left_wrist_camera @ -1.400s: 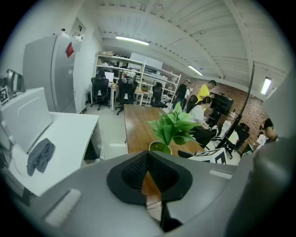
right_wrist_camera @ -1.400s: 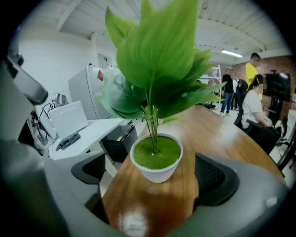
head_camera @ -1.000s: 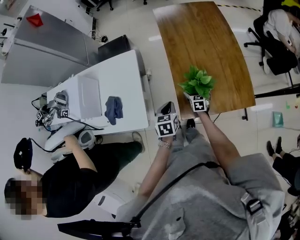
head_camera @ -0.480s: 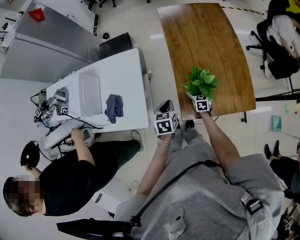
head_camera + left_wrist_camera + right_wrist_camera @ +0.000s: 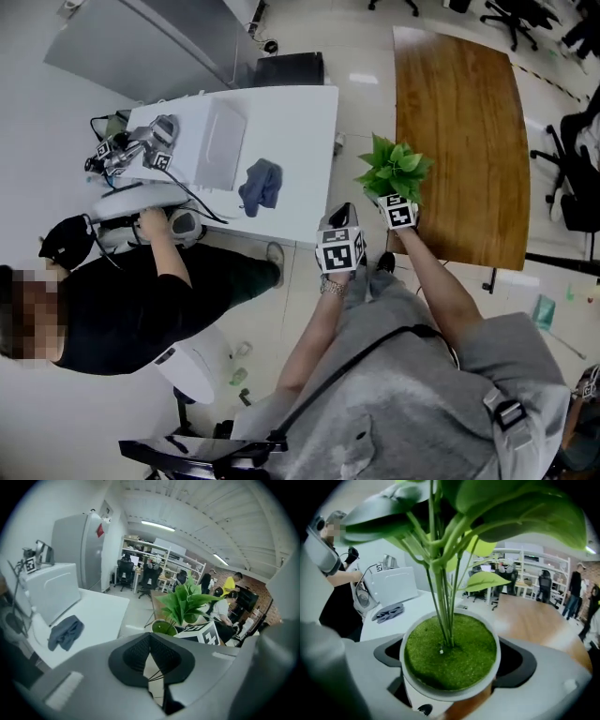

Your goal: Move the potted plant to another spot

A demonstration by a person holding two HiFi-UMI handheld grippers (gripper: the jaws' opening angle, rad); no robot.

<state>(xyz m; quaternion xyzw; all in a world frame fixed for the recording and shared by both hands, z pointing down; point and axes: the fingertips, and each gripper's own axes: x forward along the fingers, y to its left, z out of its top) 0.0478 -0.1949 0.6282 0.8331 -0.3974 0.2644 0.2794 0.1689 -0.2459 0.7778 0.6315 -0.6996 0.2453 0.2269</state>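
The right claw point(image 5: 398, 212) clamps the white pot of the potted plant point(image 5: 394, 169), holding it upright in the air, seemingly over the wooden bench's point(image 5: 464, 141) left edge. The left claw point(image 5: 150, 656) is empty, its 2 jaws pressed together, near the white bench point(image 5: 300, 131).

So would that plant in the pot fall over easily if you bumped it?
Probably a bit tippy: the potted plant has leaves spreading wider than its small pot. The thin stems look bendy, so they'd likely wobble. It seems light, since the right gripper carries it alone.
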